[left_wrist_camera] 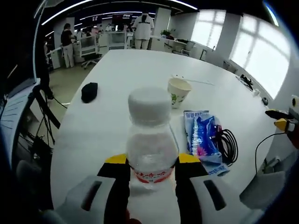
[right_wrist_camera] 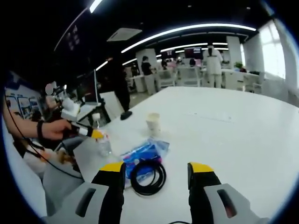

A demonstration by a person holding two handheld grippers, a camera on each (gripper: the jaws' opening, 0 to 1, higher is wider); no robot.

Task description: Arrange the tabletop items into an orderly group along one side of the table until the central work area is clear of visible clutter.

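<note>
A clear water bottle (left_wrist_camera: 149, 140) with a white cap and red label stands on the white table (left_wrist_camera: 107, 121), and my left gripper (left_wrist_camera: 153, 159) is shut on it just below the label. To its right lie a paper cup (left_wrist_camera: 179, 91), a blue packet (left_wrist_camera: 202, 137) and a coiled black cable (left_wrist_camera: 229, 145). My right gripper (right_wrist_camera: 156, 168) is open and holds nothing, just behind the cable coil (right_wrist_camera: 147, 176). Past it are the blue packet (right_wrist_camera: 142, 151), the cup (right_wrist_camera: 153, 123), and the bottle (right_wrist_camera: 103, 143) held by the left gripper (right_wrist_camera: 93, 134).
A small black object (left_wrist_camera: 89, 92) lies near the table's left edge. The right gripper's yellow tip (left_wrist_camera: 281, 123) shows at the far right. A person's hand (right_wrist_camera: 51, 129) holds the left gripper. Desks, chairs and standing people fill the office beyond the table.
</note>
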